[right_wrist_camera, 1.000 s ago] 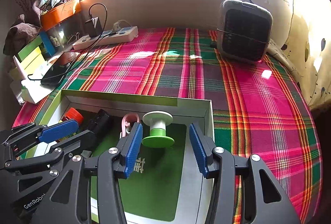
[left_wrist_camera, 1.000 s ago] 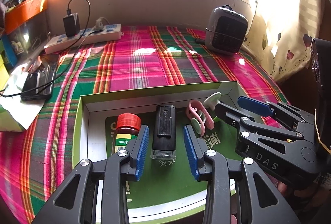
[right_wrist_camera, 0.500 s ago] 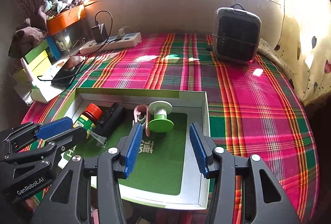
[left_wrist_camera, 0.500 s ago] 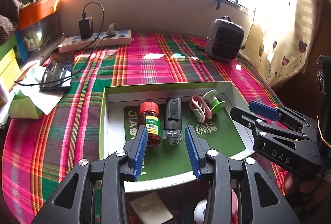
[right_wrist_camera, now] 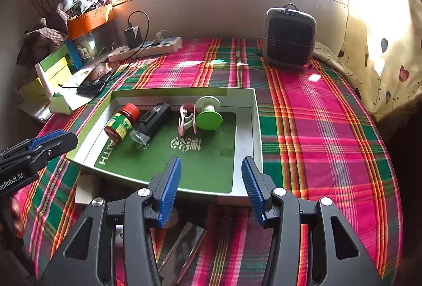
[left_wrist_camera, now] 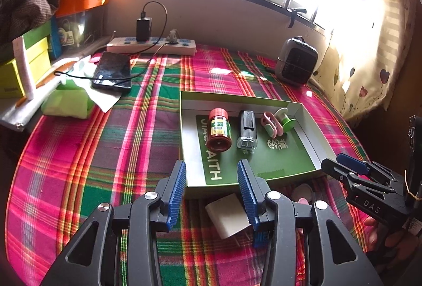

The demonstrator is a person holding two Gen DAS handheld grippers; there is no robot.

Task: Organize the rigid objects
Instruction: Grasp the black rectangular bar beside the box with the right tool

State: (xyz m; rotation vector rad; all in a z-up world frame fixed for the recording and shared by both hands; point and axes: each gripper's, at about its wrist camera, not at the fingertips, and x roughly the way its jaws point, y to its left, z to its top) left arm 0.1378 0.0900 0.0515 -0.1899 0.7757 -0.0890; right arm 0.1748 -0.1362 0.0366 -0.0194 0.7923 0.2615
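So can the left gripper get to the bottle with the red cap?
Probably yes. The left gripper is open and empty, its jaws having just been opening, and the bottle lies uncovered in the shallow box straight ahead. Only the low near wall lies between them.

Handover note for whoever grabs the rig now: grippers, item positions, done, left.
Left gripper: open, nothing between the pads; its jaws have just been opening.
Right gripper: open, empty.
Both hover over the near edge of the tray.
Lying in a row in the tray: red-capped bottle, black flashlight, pink clip, green spool.
Done: those four are in the tray.
Left: a white block and a few small items lie on the plaid cloth by the tray's near edge; probably next, though they are partly hidden.
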